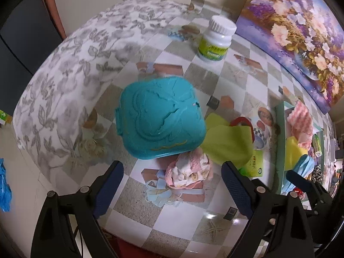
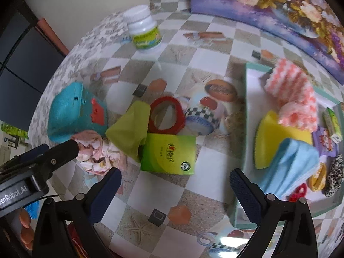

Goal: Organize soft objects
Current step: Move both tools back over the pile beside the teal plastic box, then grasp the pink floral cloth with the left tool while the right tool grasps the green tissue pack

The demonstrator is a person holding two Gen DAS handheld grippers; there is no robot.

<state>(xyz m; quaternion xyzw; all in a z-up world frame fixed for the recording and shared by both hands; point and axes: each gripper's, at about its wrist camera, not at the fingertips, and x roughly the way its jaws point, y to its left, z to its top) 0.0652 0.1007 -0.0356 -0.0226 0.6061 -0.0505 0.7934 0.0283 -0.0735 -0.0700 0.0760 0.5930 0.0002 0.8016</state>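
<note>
A crumpled pink patterned cloth (image 1: 189,172) lies on the checkered tablecloth, just ahead of my left gripper (image 1: 172,167). That gripper is open, its pads clear of the cloth. In the right wrist view the same pink cloth (image 2: 96,152) lies beside a left-gripper finger (image 2: 64,150). A lime green cloth (image 2: 129,129) lies next to it. My right gripper (image 2: 175,173) is open and holds nothing, just short of a green tissue pack (image 2: 168,151). The teal tray (image 2: 245,111) holds a pink-and-white cloth (image 2: 290,92), a yellow sponge (image 2: 271,137) and a blue cloth (image 2: 294,165).
A teal plastic box (image 1: 159,118) stands behind the pink cloth. A red ring (image 2: 167,116) lies by the green cloth, and a white bottle (image 2: 144,30) stands at the back. A flower painting (image 2: 279,10) leans along the far edge. Small items fill the tray's right side.
</note>
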